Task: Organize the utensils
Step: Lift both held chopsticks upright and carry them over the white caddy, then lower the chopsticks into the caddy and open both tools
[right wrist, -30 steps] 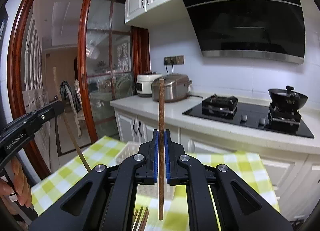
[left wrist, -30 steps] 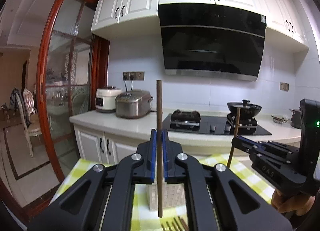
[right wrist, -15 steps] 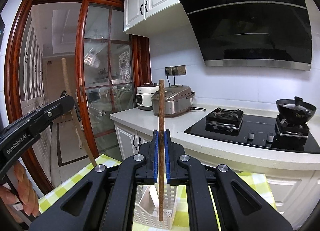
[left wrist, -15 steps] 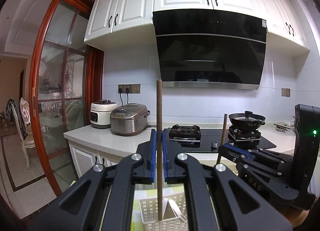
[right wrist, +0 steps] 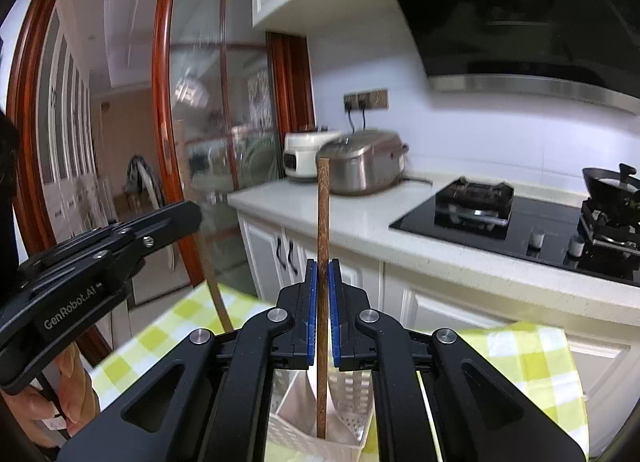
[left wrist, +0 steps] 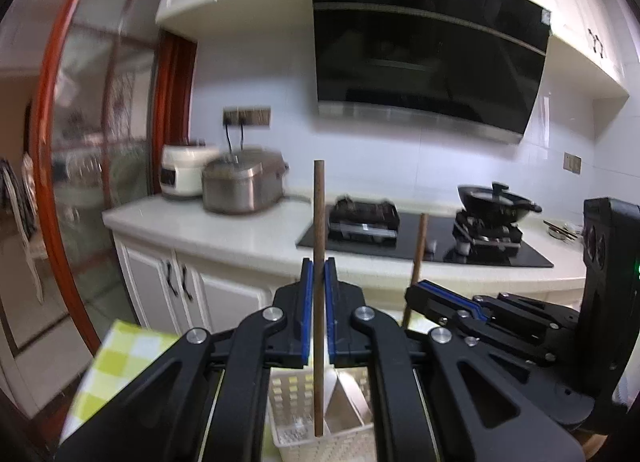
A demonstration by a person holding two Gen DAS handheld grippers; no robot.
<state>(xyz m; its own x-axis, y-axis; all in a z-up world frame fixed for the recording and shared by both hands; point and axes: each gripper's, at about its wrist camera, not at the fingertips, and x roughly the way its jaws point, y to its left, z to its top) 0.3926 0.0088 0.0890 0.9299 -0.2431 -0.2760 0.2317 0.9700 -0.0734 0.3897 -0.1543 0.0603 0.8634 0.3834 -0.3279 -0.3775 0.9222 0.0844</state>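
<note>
Wooden chopsticks stand upright in both grippers. The left gripper (left wrist: pixel 316 314) pinches one dark chopstick (left wrist: pixel 318 222) between its blue pads, the lower tip hanging over a white slotted basket (left wrist: pixel 288 402). The right gripper (right wrist: pixel 323 314) clamps a second chopstick (right wrist: pixel 322 222) the same way — its tip reaches down inside the basket (right wrist: pixel 352 390), which sits on a green-checked cloth (right wrist: pixel 532 358). Behind stands a white counter (left wrist: pixel 224 238).
</note>
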